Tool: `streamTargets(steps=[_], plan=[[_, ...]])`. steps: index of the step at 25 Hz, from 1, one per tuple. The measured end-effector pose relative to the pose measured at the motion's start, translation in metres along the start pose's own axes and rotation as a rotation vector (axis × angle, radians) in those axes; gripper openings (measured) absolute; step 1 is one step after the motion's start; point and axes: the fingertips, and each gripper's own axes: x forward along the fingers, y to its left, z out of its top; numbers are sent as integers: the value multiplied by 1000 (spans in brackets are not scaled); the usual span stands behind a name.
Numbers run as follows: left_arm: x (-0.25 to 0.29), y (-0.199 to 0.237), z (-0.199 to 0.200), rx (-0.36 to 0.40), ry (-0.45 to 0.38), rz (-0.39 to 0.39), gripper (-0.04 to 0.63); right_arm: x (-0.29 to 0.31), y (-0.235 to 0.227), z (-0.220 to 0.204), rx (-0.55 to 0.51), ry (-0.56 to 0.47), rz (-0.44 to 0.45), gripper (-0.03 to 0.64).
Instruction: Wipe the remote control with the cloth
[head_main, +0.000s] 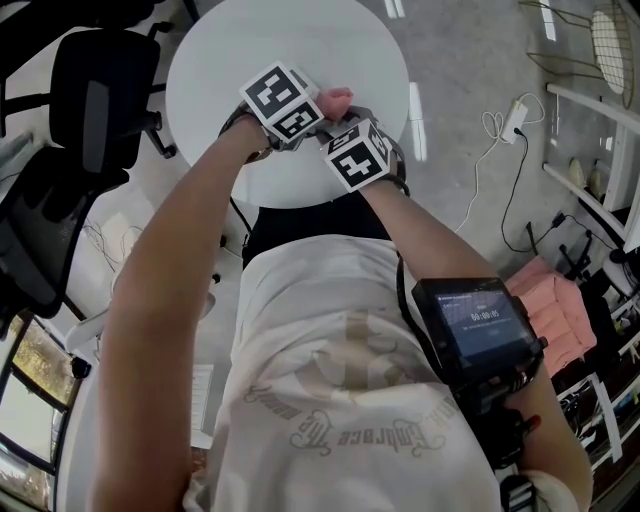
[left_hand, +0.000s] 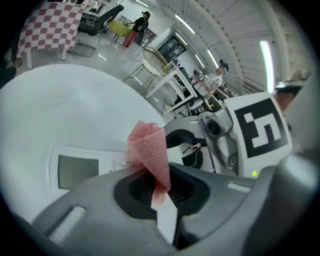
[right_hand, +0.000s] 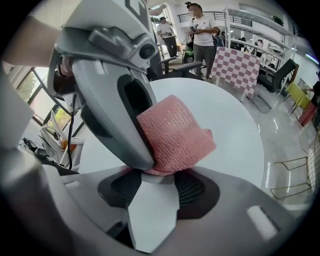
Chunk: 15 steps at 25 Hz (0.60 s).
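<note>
Round white tabletop (head_main: 230, 60) in a bright workshop, checkered tablecloth (left_hand: 50, 30) at 11 o'clock. Left tool (left_hand: 160, 196) clenches the pink cloth (left_hand: 150, 150) just beside the remote control (left_hand: 85, 170) — its icons too small to read; right tool (right_hand: 152, 200) grasps the remote's end.

Open tabletop (head_main: 220, 60), office chair (head_main: 95, 100) left.

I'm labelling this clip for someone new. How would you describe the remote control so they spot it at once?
Start at the round white table. In the left gripper view, a flat white remote control stretches left from behind the pink cloth pinched in the left gripper. Its grey rectangular screen sets it apart from the plain table.
</note>
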Motion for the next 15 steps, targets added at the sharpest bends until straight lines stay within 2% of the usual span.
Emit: streamTargets(steps=[3, 12, 15], plan=[[0, 4, -2, -24, -17, -14, 31, 0, 1, -2, -34, 24, -12, 216], [-22, 30, -1, -99, -92, 64, 31, -1, 0, 1, -12, 20, 4, 216], [-29, 39, -2, -102, -95, 98, 31, -1, 0, 2, -2, 17, 3, 216]])
